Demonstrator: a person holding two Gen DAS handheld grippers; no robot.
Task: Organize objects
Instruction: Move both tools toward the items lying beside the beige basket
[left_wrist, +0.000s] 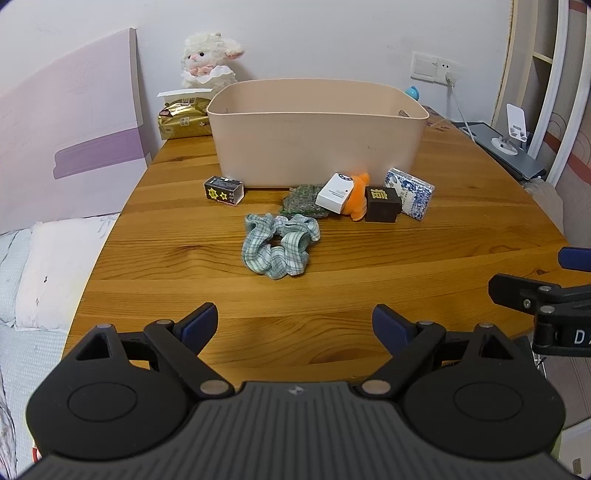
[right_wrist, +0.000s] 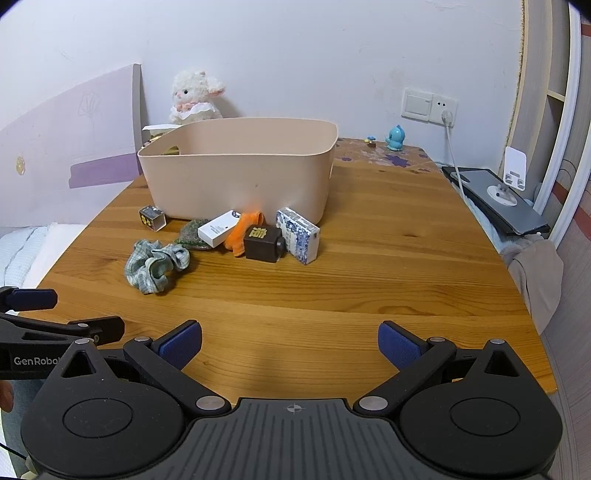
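A beige bin (left_wrist: 317, 136) (right_wrist: 240, 170) stands at the back of the wooden table (left_wrist: 332, 280) (right_wrist: 369, 280). In front of it lie a plaid scrunchie (left_wrist: 279, 243) (right_wrist: 155, 266), a black-and-yellow box (left_wrist: 223, 190) (right_wrist: 152, 218), a green pouch (left_wrist: 301, 201) (right_wrist: 192, 232), a white box (left_wrist: 334, 192) (right_wrist: 218, 229), an orange plush (left_wrist: 358, 201) (right_wrist: 242, 232), a dark brown box (left_wrist: 382, 204) (right_wrist: 264, 243) and a blue-patterned box (left_wrist: 408, 192) (right_wrist: 298, 234). My left gripper (left_wrist: 295, 328) and right gripper (right_wrist: 290, 349) are open and empty over the near table edge.
A plush lamb (left_wrist: 208, 61) (right_wrist: 195, 98) and a gold packet (left_wrist: 183, 120) sit behind the bin. A blue figurine (right_wrist: 396, 138) stands at the back right. A dark slab (right_wrist: 495, 199) with a white phone stand (right_wrist: 509, 177) lies at the right edge. A bed (left_wrist: 40, 266) is left.
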